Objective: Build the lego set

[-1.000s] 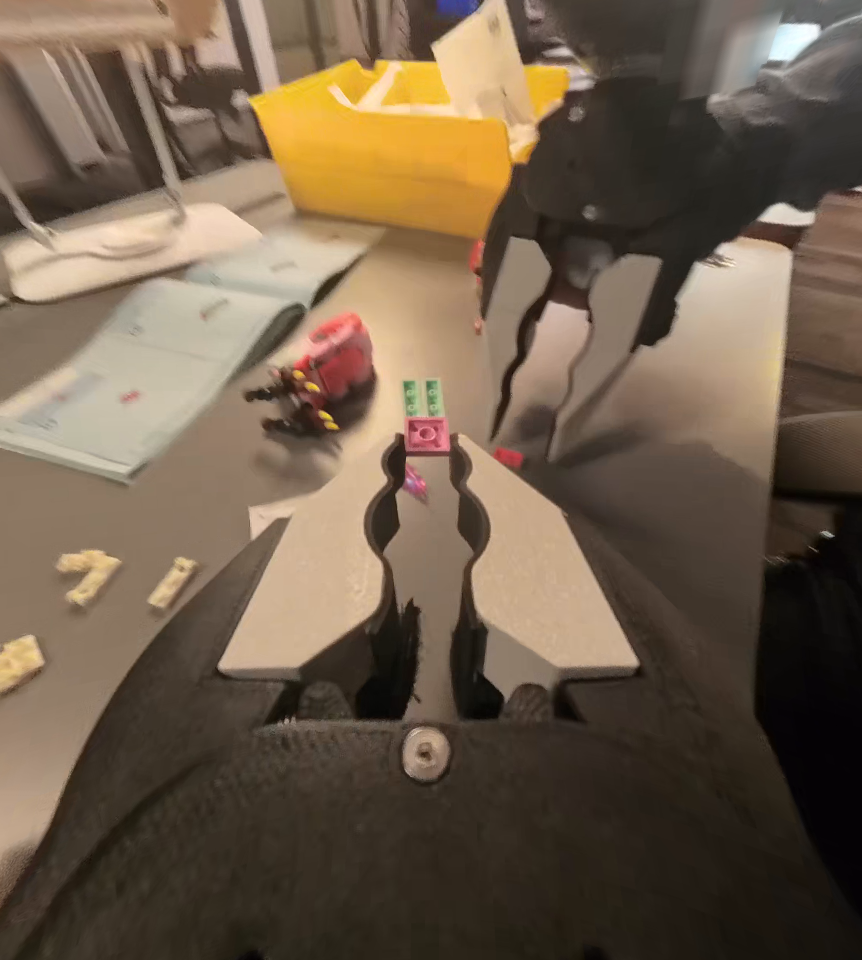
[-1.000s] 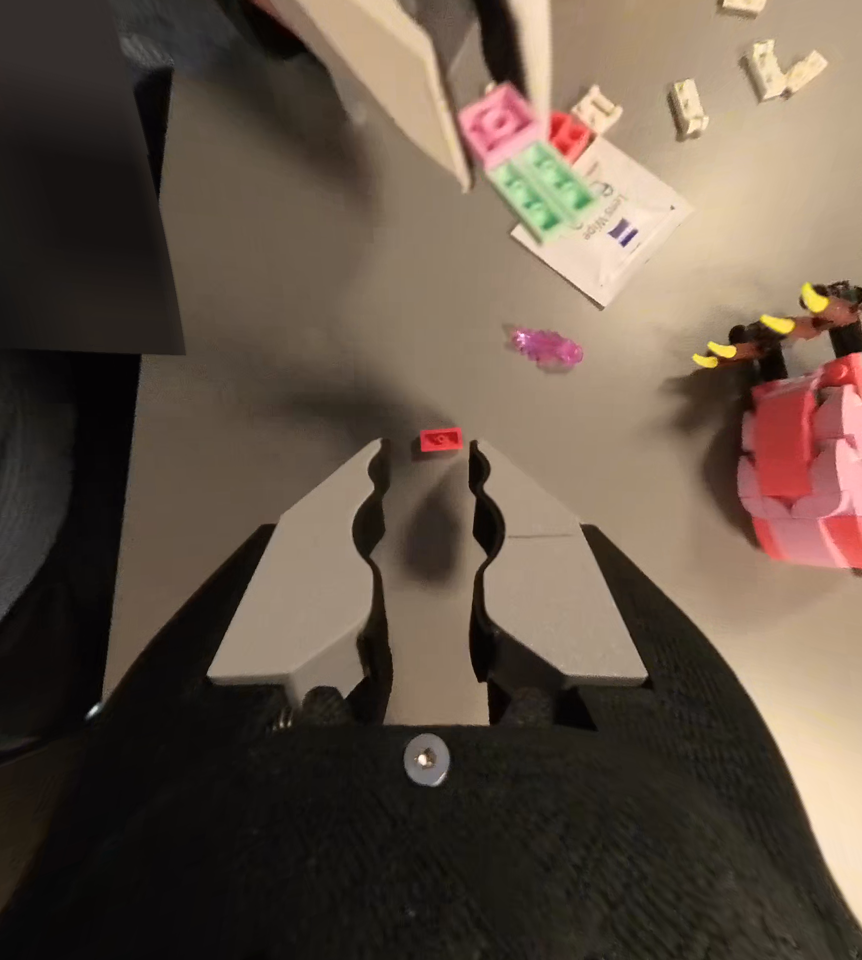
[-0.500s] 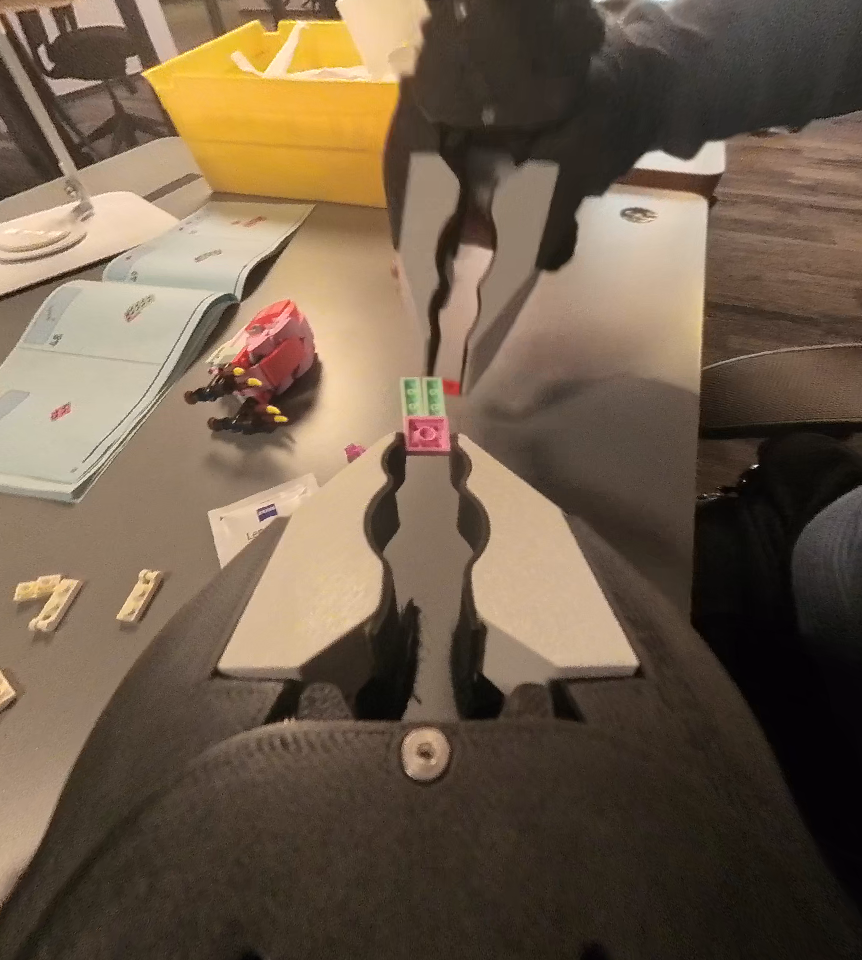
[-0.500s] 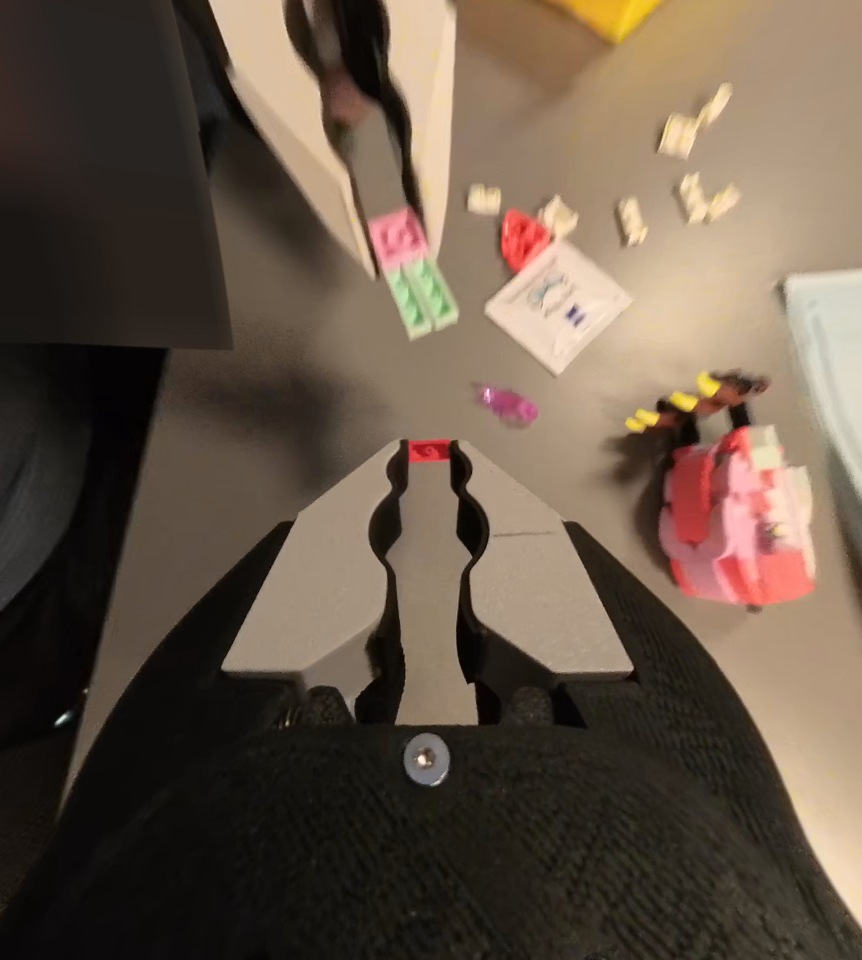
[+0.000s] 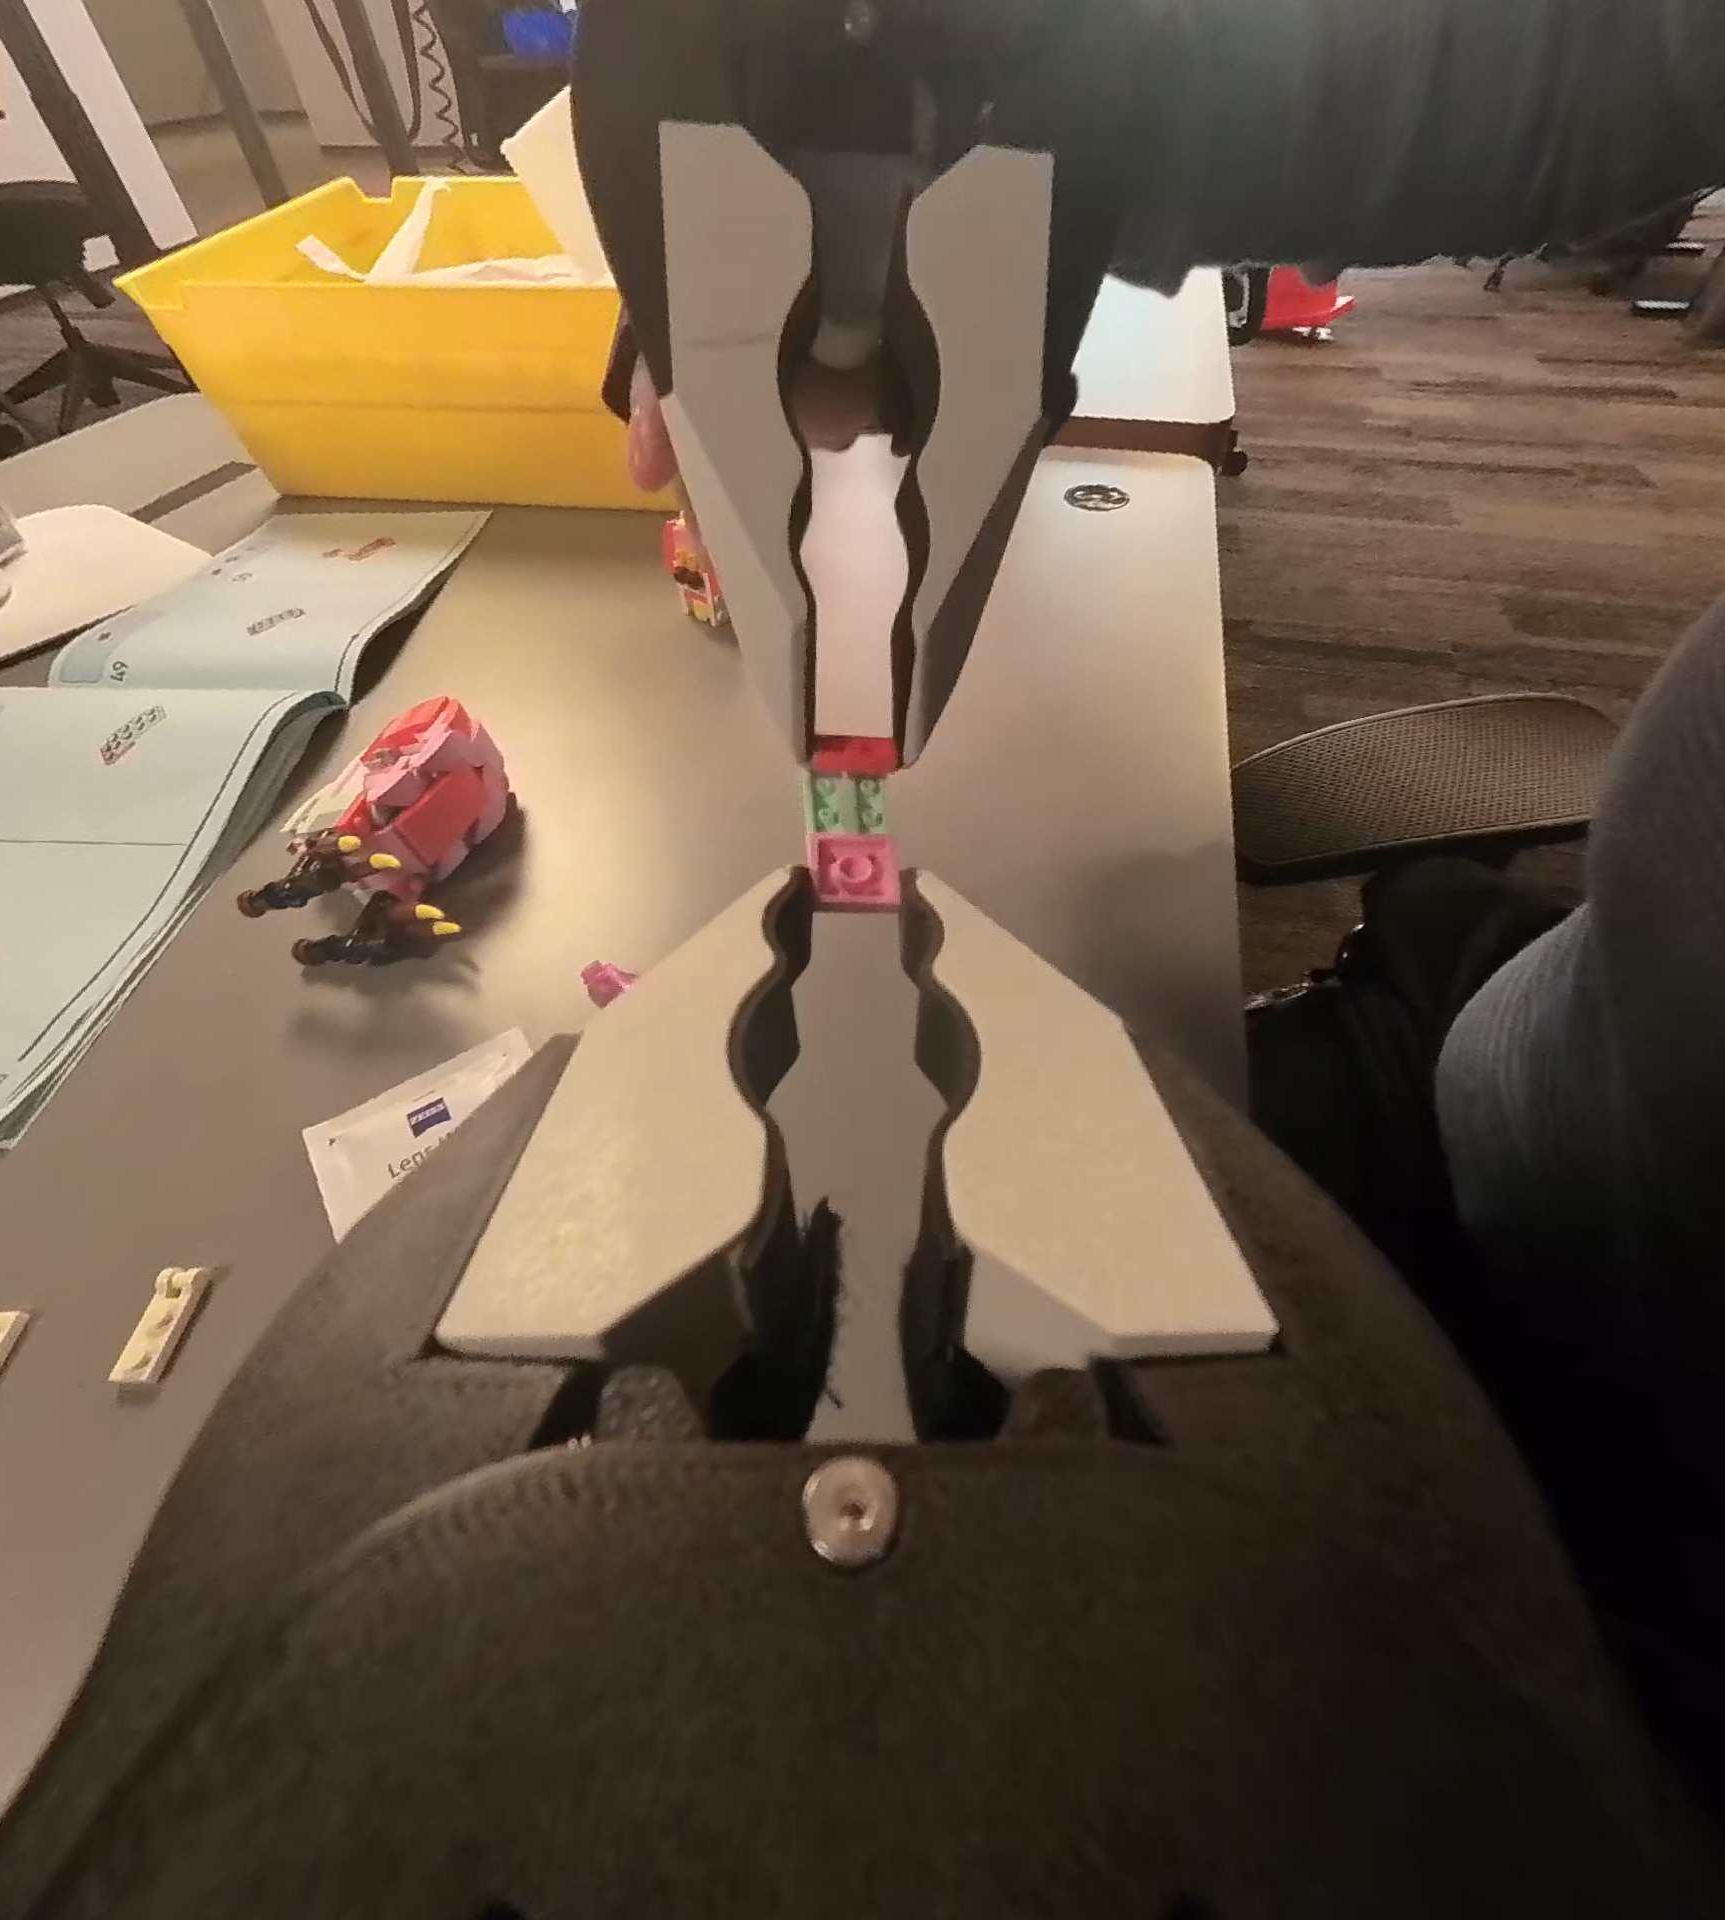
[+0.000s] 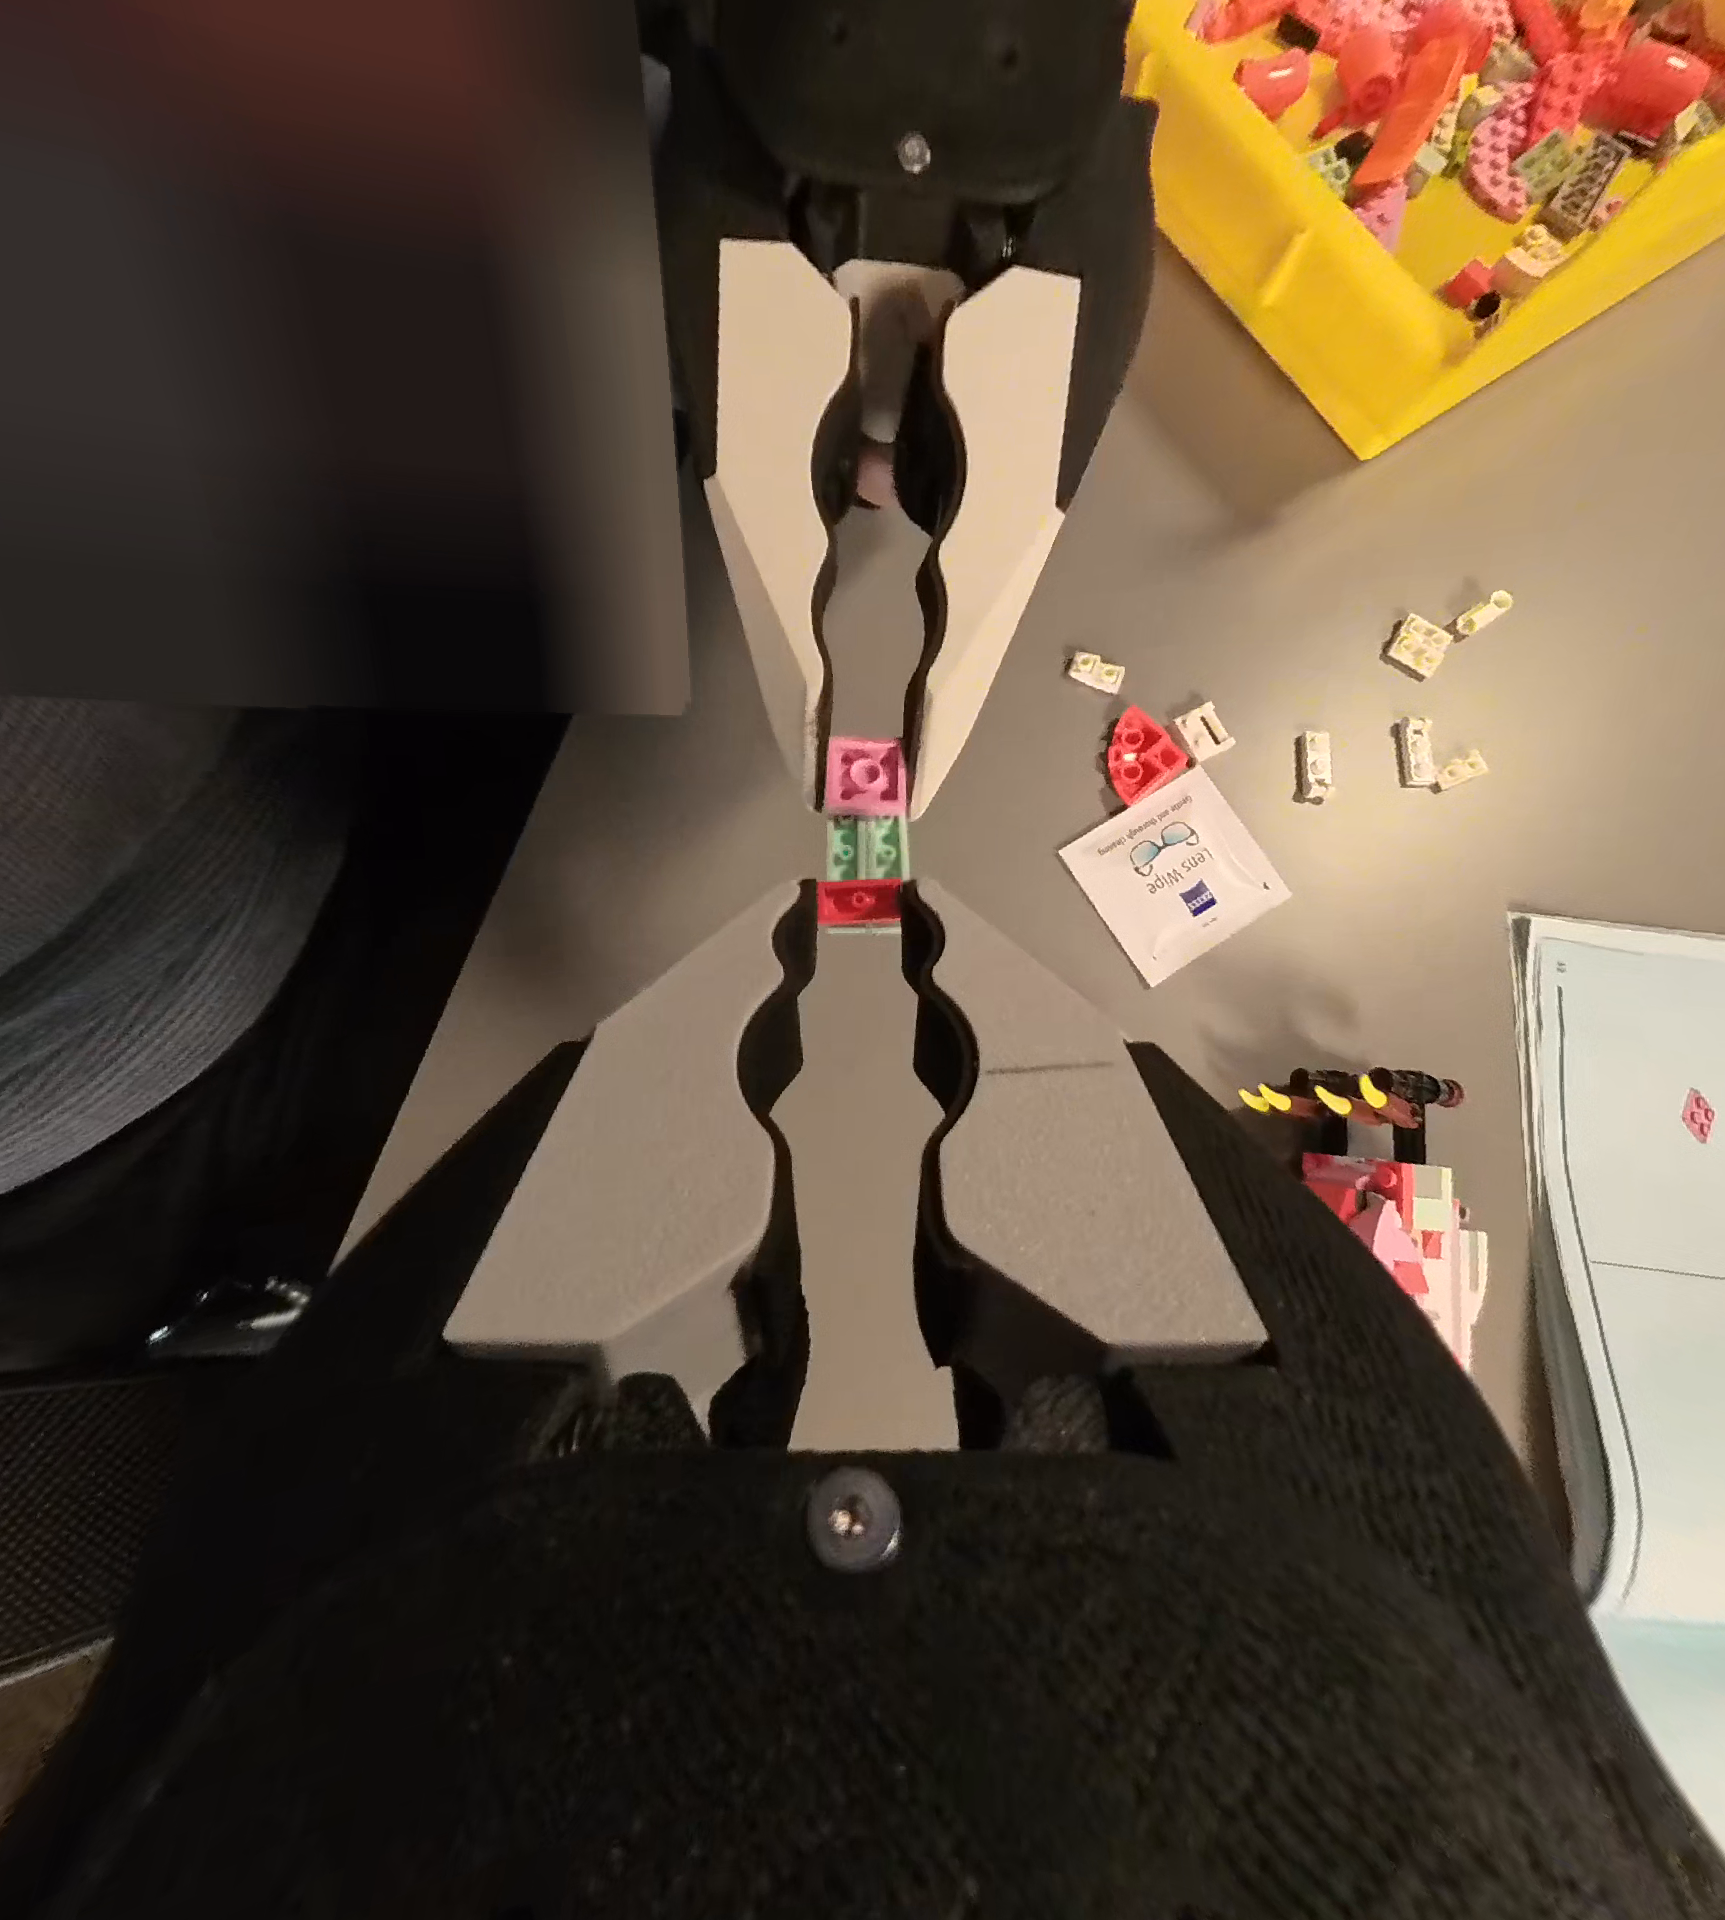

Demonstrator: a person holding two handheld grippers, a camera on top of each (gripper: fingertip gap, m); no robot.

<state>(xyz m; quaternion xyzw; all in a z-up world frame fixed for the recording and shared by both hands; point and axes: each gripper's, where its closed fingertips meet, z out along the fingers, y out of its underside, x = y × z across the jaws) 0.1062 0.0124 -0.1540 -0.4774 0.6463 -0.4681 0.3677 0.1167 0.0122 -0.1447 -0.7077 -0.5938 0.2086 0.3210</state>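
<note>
My left gripper is shut on a pink square brick with two light green plates joined to its far side. My right gripper is shut on a small red plate and holds it against the free end of the green plates, above the grey table. The two grippers face each other tip to tip. The right gripper shows in the left wrist view, the left gripper in the right wrist view.
A red and pink brick model with yellow claws lies left, by an open instruction booklet. A yellow bin of bricks stands at the back. A wipe sachet, a red curved brick and cream pieces lie near. A chair is right. The tips of both grippers are at nearly the same place. Left tips and right tips are each some 12 centimetres from the wipe sachet.
My right gripper closed on the small red plate on the table, lifted it and brought it to the green plates held by my left gripper. The left grasp stayed the same.
</note>
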